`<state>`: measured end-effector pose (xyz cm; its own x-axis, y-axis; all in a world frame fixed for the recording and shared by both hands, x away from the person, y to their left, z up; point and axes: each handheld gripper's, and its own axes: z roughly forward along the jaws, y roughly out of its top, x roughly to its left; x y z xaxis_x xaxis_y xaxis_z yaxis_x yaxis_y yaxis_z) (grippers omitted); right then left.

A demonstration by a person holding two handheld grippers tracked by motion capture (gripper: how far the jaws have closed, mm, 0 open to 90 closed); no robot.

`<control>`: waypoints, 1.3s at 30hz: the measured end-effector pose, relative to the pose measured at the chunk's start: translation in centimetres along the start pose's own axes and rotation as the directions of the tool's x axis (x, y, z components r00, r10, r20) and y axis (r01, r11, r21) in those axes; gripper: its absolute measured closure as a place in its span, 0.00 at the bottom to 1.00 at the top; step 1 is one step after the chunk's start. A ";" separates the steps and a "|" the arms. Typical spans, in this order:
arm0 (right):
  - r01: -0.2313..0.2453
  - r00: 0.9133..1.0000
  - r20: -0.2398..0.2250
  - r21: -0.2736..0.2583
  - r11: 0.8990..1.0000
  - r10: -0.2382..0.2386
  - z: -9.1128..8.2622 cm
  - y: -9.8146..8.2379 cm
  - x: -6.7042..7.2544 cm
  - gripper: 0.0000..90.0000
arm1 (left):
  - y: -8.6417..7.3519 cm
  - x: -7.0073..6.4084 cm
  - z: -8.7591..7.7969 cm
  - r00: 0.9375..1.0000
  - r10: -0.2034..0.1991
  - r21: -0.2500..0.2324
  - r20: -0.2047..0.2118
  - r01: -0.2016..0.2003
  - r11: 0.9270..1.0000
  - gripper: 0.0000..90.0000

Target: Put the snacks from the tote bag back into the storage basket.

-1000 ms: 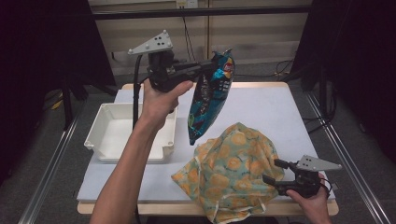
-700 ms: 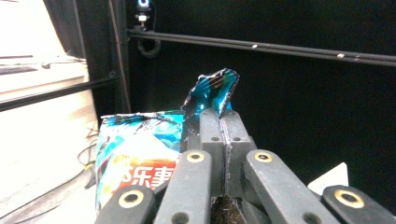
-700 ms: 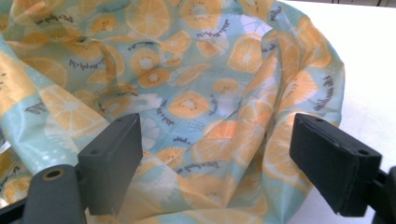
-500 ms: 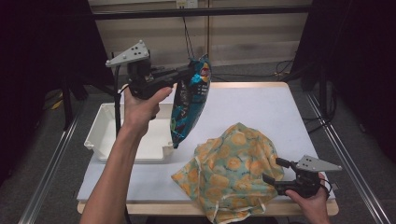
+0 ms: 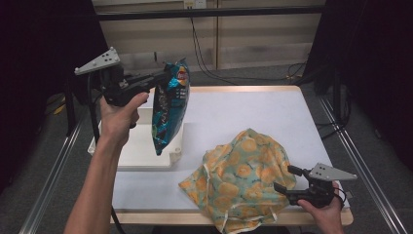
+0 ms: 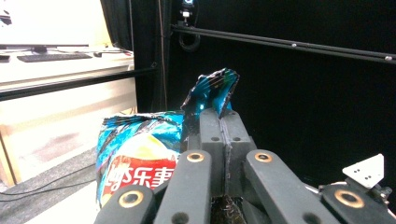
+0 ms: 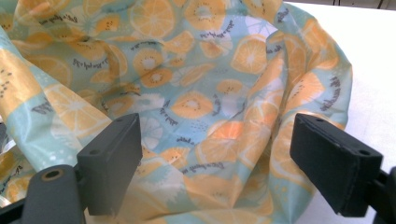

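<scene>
Chip bag [image 5: 169,109] hung in the upper left of the frame, above the white tray [image 5: 131,158], pinched by its top corner in the left gripper [image 5: 160,78], whose jaws were clamped tight on it. Lower right, the right gripper [image 5: 285,179] sat with jaws wide apart at the edge of the fruit-print cloth bag [image 5: 238,178].

Blue chip bag [image 5: 169,109], hanging upright

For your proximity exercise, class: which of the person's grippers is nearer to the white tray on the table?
Left. The left gripper, shut on the chip bag, hangs above the white tray. The right gripper sits open at the fruit-print cloth, across the table.
</scene>
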<state>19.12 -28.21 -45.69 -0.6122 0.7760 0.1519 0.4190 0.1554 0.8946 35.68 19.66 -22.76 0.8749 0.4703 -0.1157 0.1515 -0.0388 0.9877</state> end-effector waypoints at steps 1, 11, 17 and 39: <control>-0.002 1.000 0.000 0.000 1.000 0.002 0.0 0.0 0.0 0.18 | -0.1 0.1 -0.3 1.000 -0.002 0.000 -0.007 0.002 1.000 1.00; -0.011 1.000 -0.004 -0.012 1.000 0.011 -0.3 -0.1 0.4 0.17 | -0.9 2.0 -2.5 0.996 -0.029 0.003 -0.089 0.030 1.000 1.00; 0.000 1.000 -0.005 -0.016 1.000 0.000 -0.4 -0.1 0.4 0.18 | -1.7 3.8 -3.3 0.987 -0.058 0.014 -0.153 0.061 0.998 1.00; -0.007 1.000 -0.010 -0.023 1.000 0.007 -0.6 -0.2 0.2 0.18 | -4.3 7.0 -4.6 0.953 -0.069 0.003 -0.296 0.073 0.997 1.00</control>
<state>18.52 -28.42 -45.63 -0.6162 0.7707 0.1625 0.4079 0.1358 0.9029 39.05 27.23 -27.38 0.6868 0.7117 -0.1473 0.2169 -0.0073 0.9762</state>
